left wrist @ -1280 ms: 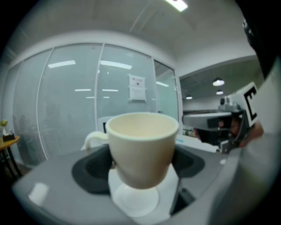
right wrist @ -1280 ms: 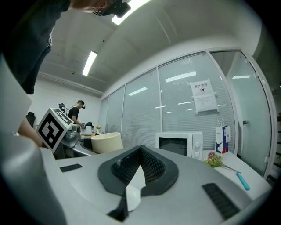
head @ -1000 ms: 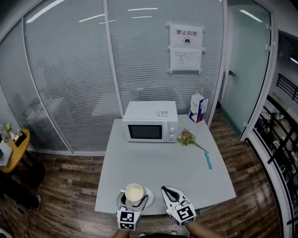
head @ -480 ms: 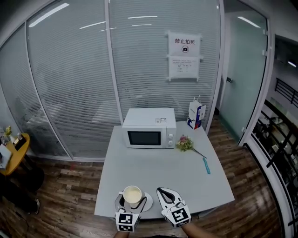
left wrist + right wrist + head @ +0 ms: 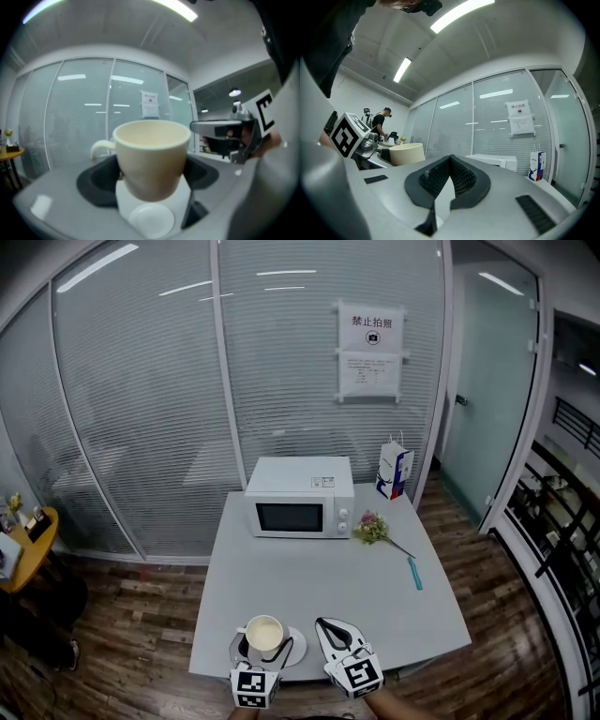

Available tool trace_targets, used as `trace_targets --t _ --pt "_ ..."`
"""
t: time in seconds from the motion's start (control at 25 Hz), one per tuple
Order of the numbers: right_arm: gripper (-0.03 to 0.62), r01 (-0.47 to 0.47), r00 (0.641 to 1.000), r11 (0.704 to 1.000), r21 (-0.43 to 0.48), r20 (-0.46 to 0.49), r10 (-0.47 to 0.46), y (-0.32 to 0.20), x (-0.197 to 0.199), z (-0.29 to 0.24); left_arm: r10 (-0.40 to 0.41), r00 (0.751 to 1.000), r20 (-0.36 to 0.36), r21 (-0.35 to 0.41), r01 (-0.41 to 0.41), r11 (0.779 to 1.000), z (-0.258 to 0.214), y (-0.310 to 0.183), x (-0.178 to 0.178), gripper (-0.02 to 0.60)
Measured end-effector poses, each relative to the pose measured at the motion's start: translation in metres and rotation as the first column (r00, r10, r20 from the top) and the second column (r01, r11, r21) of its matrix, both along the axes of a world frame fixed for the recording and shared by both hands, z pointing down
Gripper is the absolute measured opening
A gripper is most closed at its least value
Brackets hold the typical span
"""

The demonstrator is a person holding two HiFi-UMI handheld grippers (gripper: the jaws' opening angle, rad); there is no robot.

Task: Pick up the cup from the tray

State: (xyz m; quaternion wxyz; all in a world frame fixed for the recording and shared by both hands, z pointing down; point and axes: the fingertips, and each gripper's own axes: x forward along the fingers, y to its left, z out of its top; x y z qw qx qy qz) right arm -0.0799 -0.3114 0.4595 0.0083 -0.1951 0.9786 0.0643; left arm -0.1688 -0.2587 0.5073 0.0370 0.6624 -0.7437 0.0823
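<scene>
A cream cup (image 5: 265, 633) with its handle to the left sits between the dark jaws of my left gripper (image 5: 264, 643), which is shut on it. In the left gripper view the cup (image 5: 152, 157) fills the middle, with the pads (image 5: 101, 176) pressed on both sides. The small white round tray (image 5: 298, 651) lies just under and to the right of the cup; whether the cup still touches it I cannot tell. My right gripper (image 5: 325, 623) is beside it on the right, shut and empty, with its jaws (image 5: 450, 164) closed together.
The grey table (image 5: 319, 582) carries a white microwave (image 5: 300, 496) at the back, a paper bag (image 5: 395, 470), a small bunch of flowers (image 5: 372, 526) and a blue pen (image 5: 413, 573). The cup and tray are close to the table's near edge. Glass walls stand behind.
The head view has shifted slightly. The left gripper stays shut on the cup and the right gripper stays shut beside it; neither has visibly moved on the table.
</scene>
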Motion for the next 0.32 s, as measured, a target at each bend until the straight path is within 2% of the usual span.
trace_targets --t 0.32 --pt "0.005 0.0 1.0 1.0 0.001 -0.004 0.0 0.0005 -0.0041 -0.0003 0.007 1.0 0.004 -0.013 -0.007 1.0 0.0014 0.0015 -0.0032 0.417"
